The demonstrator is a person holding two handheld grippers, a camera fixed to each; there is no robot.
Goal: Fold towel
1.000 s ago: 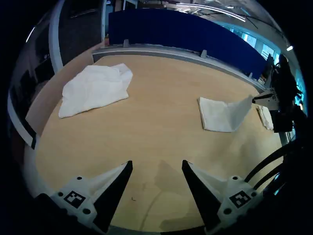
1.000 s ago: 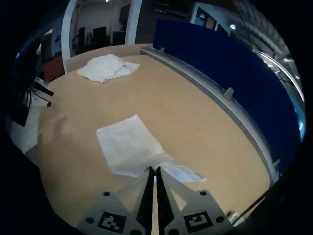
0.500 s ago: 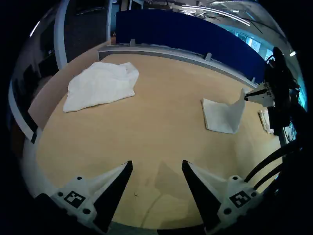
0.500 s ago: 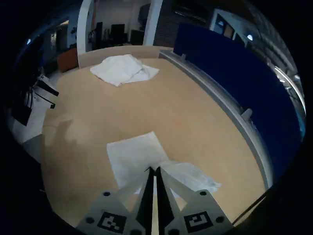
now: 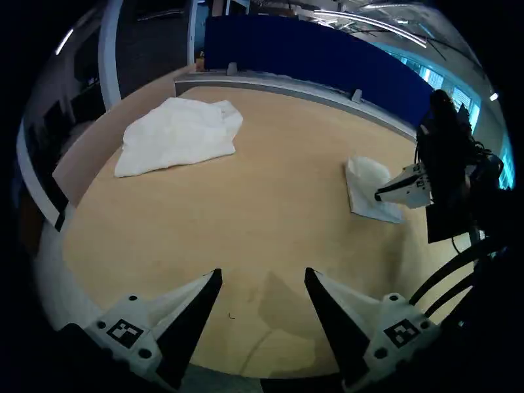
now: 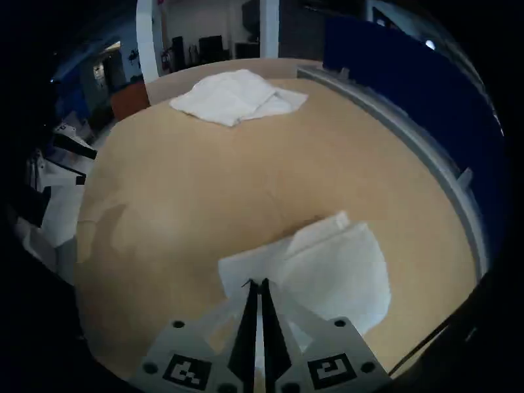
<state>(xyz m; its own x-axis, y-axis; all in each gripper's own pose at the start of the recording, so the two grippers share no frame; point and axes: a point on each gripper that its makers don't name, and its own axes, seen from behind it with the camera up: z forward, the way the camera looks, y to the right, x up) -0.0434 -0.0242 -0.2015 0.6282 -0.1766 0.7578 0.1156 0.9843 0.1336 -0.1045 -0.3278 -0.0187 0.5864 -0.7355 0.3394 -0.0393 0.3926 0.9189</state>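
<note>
A small white towel lies on the wooden table, one part doubled over the rest. My right gripper is shut on the towel's near edge, low over the tabletop. In the left gripper view the same towel lies at the right, with the right gripper at its near side, held by a dark-sleeved hand. My left gripper hovers open over bare table near the front edge, holding nothing, far from the towel.
A larger crumpled white towel lies at the table's far left, also seen as the crumpled towel in the right gripper view. A grey rail and a blue partition run along the far edge. Cables hang at the right.
The right gripper swung the lifted towel corner over and down across the towel, so it now lies doubled over. The left gripper stayed open and barely moved.
</note>
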